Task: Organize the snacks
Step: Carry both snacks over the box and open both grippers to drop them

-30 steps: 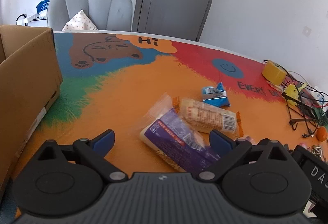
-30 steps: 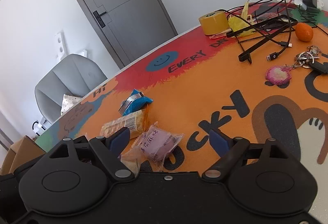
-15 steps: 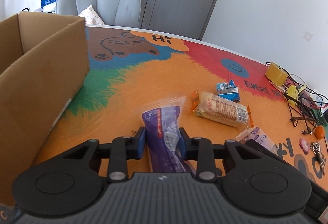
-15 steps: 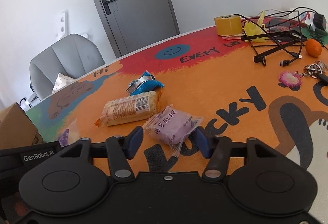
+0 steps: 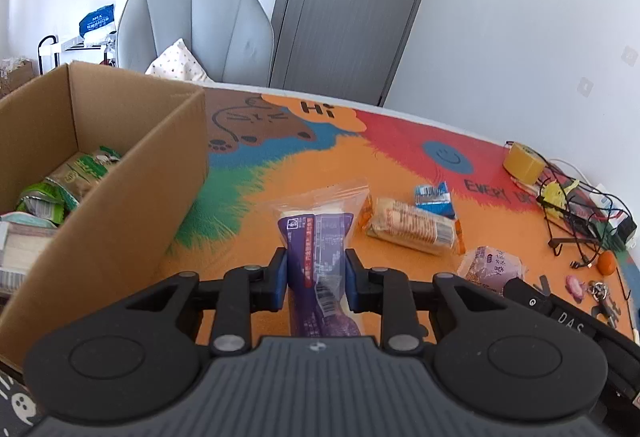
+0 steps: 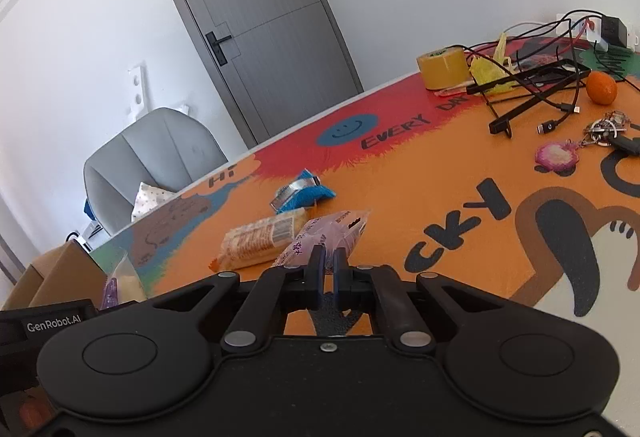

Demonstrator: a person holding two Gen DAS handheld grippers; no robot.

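left wrist view, hand-held gripper [image 5: 316, 279] closing – pinching purple snack packet [image 5: 318, 237]

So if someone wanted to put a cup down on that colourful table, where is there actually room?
The widest bare stretch is the orange and green mat between the cardboard box and the beige snack pack. The LUCKY lettering also lies uncovered. It is crowded at the far corner, around the tape roll, the cables and the keys.

Two low wrist views along the fingers [image 5: 280, 279], close over the shared orange table [image 6: 420, 173].
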